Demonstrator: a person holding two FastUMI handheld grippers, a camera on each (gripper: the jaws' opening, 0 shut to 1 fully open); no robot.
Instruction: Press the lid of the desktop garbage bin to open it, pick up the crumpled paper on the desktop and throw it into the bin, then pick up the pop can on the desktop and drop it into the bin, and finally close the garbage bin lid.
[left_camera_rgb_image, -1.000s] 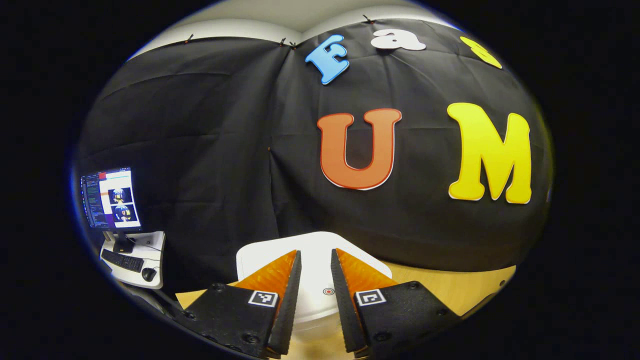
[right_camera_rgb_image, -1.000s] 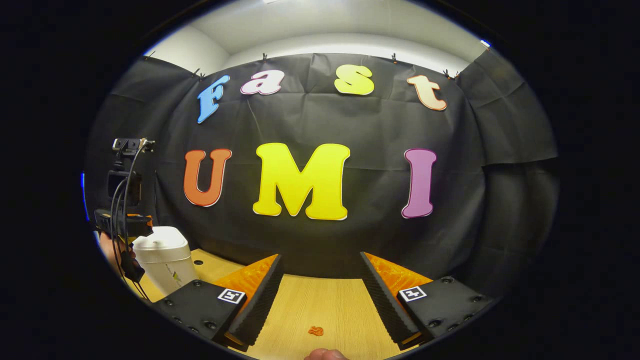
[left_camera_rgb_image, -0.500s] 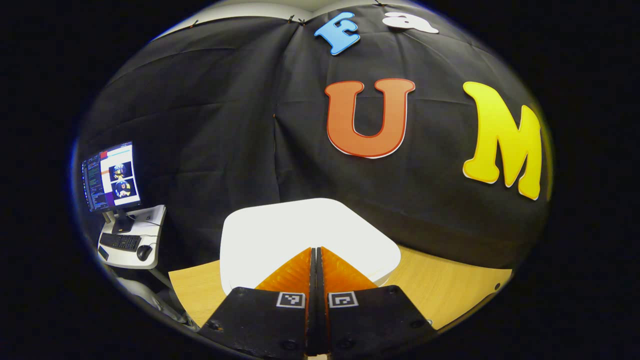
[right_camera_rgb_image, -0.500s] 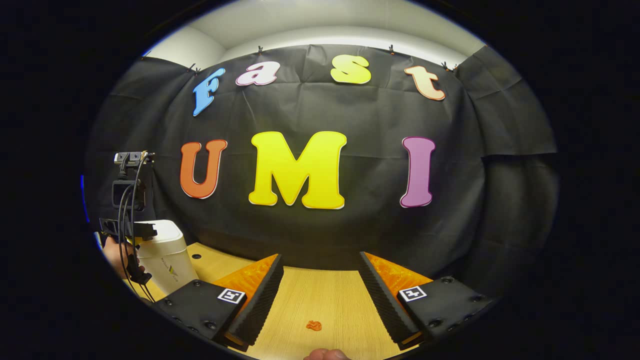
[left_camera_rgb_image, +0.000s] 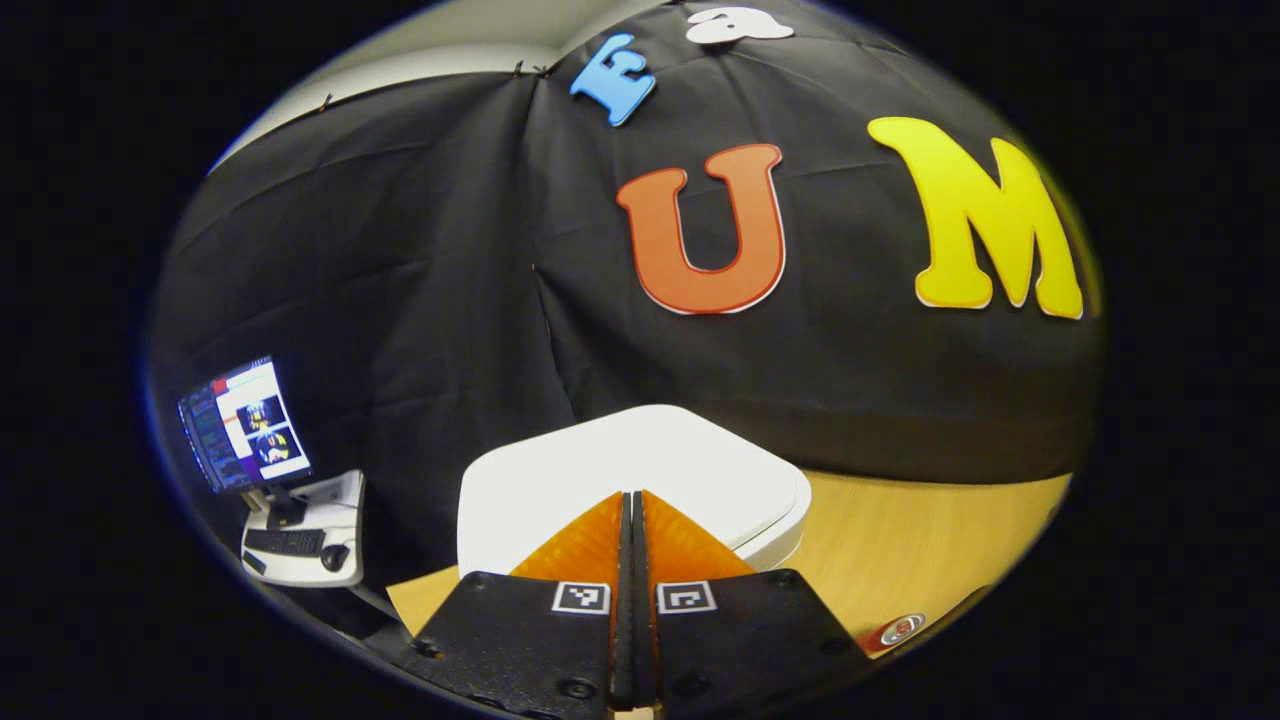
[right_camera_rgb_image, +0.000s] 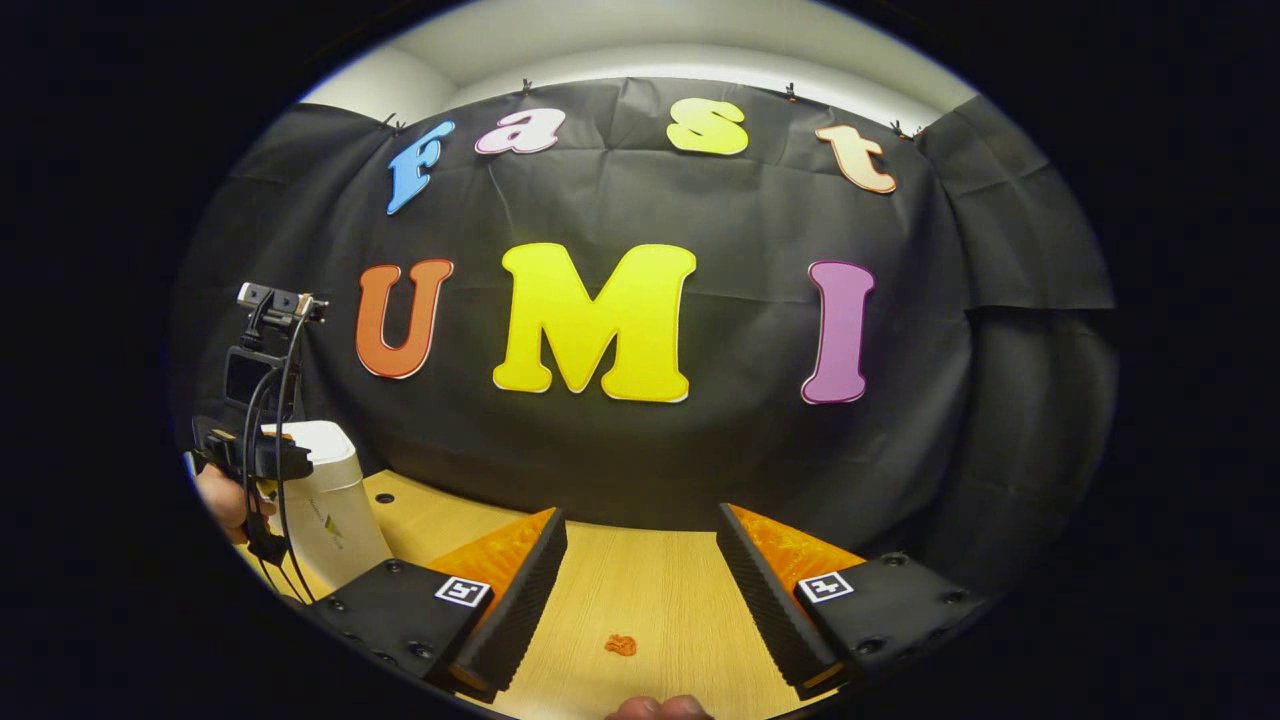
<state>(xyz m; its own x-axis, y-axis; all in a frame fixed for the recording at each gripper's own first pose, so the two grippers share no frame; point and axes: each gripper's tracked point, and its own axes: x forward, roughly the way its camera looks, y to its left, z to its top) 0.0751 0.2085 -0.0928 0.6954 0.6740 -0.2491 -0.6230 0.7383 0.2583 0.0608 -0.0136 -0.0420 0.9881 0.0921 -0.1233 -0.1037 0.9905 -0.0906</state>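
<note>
The white bin (right_camera_rgb_image: 330, 505) stands at the left of the wooden table. In the left gripper view its flat lid (left_camera_rgb_image: 640, 465) lies down right in front of my left gripper (left_camera_rgb_image: 632, 497), which is shut with nothing between its fingers, tips at the lid's near edge. A hand holds that gripper (right_camera_rgb_image: 250, 455) over the bin top in the right gripper view. The pop can (left_camera_rgb_image: 900, 629) shows its red and white top low at the right. My right gripper (right_camera_rgb_image: 640, 520) hangs open over the table, with a small orange crumpled scrap (right_camera_rgb_image: 620, 645) below it.
The wooden table (right_camera_rgb_image: 660, 590) runs back to the black cloth wall. Off its left side stand a monitor (left_camera_rgb_image: 245, 425) and a small desk with keyboard and mouse (left_camera_rgb_image: 300, 540). A fingertip (right_camera_rgb_image: 660, 708) shows at the bottom edge of the right gripper view.
My left gripper went from open to shut and came down close to the bin lid. Its view then swung, bringing the pop can in. The right gripper stayed open and hardly moved.
</note>
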